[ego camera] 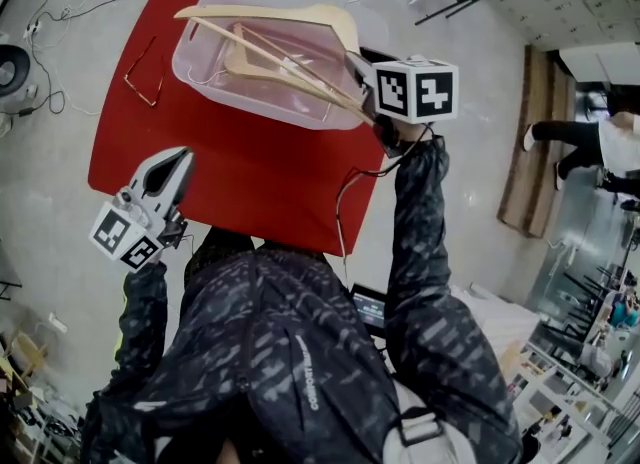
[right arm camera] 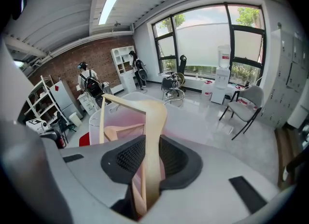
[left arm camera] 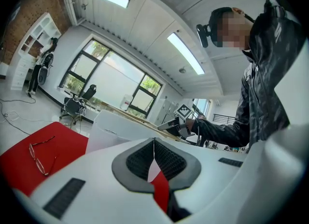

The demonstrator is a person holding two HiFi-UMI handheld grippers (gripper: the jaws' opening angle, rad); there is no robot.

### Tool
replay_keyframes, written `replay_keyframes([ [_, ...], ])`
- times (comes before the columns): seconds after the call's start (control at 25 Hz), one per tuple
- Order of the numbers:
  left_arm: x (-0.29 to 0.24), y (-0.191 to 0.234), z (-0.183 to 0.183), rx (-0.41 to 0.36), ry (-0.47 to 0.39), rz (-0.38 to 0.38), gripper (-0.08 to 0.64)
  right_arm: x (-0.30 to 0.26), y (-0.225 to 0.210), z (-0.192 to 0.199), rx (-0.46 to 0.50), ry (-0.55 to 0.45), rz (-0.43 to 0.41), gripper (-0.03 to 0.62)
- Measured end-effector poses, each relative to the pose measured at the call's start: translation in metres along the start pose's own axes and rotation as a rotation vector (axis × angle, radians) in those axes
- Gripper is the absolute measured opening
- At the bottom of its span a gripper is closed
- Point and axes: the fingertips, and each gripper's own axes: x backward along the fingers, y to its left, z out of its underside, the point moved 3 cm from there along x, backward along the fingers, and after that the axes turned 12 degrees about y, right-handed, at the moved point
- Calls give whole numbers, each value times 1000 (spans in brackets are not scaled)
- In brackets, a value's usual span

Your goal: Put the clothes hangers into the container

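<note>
Head view – counter: a red-topped counter point(ego camera: 250, 182) on a pale floor.
Head view – container: a clear plastic container point(ego camera: 195, 67) stands at the counter's far edge.
Head view – right tongs: the right tongs point(ego camera: 358, 80) are clenched on a wooden hanger point(ego camera: 270, 14) at its bend. The hanger reaches leftward over the container's open top.
Head view – second wooden hanger: the second wooden hanger point(ego camera: 262, 70) lies inside the container.
Head view – wire hanger: a thin wire hanger point(ego camera: 145, 74) lies flat on the counter, just left of the container.
Head view – left tongs: the left tongs point(ego camera: 180, 164) hang over the counter's near left part, well apart from the container.

Left gripper view – left tongs: the left tongs point(left arm camera: 154, 147) are clenched, pads meeting, with nothing between them.
Left gripper view – surroundings: the wire hanger point(left arm camera: 41, 153) lies on the counter point(left arm camera: 19, 162) at left. The container point(left arm camera: 113, 129) stands ahead, with the right tongs point(left arm camera: 175, 126) beyond it.

Right gripper view – right tongs: the right tongs point(right arm camera: 149, 146) grip the wooden hanger point(right arm camera: 150, 121), which stands upright between the pads.
Right gripper view – container: the container point(right arm camera: 94, 121) sits just ahead and below, with the second wooden hanger point(right arm camera: 120, 132) inside it.
</note>
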Motion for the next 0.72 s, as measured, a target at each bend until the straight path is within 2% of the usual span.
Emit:
replay_keyframes([
  [0.44, -21, 33, -3, 21, 5, 70, 12, -15, -17, -2, 69, 134, 174, 98],
  [0.72, -21, 45, 3, 44, 0, 75, 11, -32, -11, -4, 111, 207, 198, 98],
])
